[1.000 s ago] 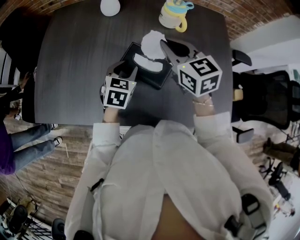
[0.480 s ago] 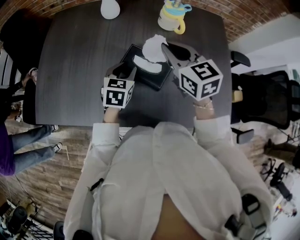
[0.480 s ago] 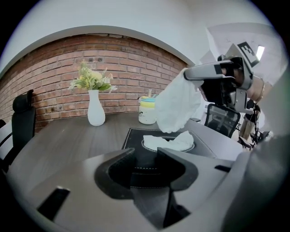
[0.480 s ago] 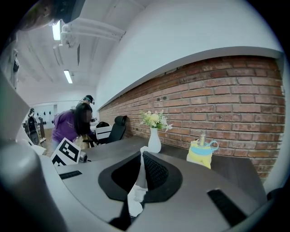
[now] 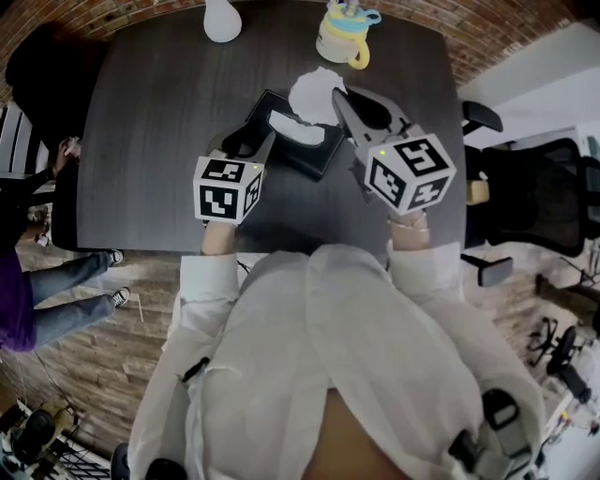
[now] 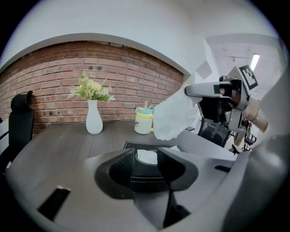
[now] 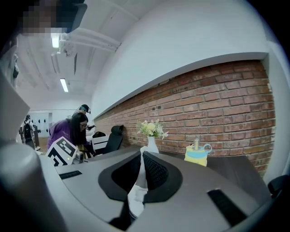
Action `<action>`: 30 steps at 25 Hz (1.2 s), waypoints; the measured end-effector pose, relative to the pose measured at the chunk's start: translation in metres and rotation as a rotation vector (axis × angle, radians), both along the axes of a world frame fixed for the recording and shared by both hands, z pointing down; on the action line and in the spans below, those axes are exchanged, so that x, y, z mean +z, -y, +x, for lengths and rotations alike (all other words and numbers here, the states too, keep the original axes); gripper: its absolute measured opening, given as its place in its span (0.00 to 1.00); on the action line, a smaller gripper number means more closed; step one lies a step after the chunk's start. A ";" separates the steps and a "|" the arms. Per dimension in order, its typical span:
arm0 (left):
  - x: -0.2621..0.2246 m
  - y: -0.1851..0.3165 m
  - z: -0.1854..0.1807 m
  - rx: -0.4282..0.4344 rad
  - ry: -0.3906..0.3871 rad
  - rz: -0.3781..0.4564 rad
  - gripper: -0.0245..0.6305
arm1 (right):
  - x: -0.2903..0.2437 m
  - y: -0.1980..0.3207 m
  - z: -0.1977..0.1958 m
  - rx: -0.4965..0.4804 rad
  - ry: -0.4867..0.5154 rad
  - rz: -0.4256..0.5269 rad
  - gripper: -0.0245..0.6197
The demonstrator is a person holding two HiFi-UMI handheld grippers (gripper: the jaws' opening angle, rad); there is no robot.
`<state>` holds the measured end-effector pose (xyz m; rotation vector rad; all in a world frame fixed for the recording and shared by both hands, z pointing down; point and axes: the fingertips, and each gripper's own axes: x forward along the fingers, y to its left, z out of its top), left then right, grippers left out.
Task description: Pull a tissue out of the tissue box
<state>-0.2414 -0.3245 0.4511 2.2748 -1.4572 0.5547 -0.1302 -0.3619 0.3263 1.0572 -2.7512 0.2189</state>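
A black tissue box [image 5: 298,148] lies mid-table, and a white sheet shows in its slot [image 5: 296,126]. My right gripper [image 5: 337,96] is shut on a crumpled white tissue [image 5: 314,91] held above the box's far end. In the left gripper view that tissue [image 6: 174,115] hangs clear of the box top [image 6: 141,174], pinched by the right gripper [image 6: 195,90]. The right gripper view shows tissue [image 7: 136,195] squeezed between the closed jaws. My left gripper [image 5: 251,141] hovers at the box's near-left corner, with its jaws a little apart and nothing between them.
A white vase [image 5: 222,19] and a yellow-and-blue mug [image 5: 343,33] stand at the dark table's far edge [image 5: 141,56]. Black office chairs [image 5: 534,197] sit to the right. A person in purple and jeans [image 5: 37,291] stands left of the table.
Both grippers have risen towards the camera. The right one drew the tissue up and slightly right, away from the box slot. The left one lifted at the box's near corner.
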 end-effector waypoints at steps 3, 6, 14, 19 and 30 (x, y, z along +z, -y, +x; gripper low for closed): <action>-0.016 -0.004 0.003 0.013 -0.023 0.030 0.27 | -0.007 -0.008 0.000 -0.001 0.025 0.013 0.05; -0.032 -0.008 0.008 0.031 -0.051 0.071 0.26 | -0.012 -0.017 -0.001 -0.014 0.035 0.024 0.05; -0.057 -0.020 0.017 0.037 -0.124 0.132 0.14 | -0.003 -0.039 0.002 -0.025 0.072 -0.004 0.05; -0.054 -0.027 0.022 0.061 -0.133 0.112 0.08 | 0.012 -0.048 0.000 -0.042 0.053 -0.033 0.05; -0.031 -0.039 0.034 0.102 -0.131 0.040 0.04 | 0.032 -0.050 0.003 -0.053 0.021 -0.080 0.05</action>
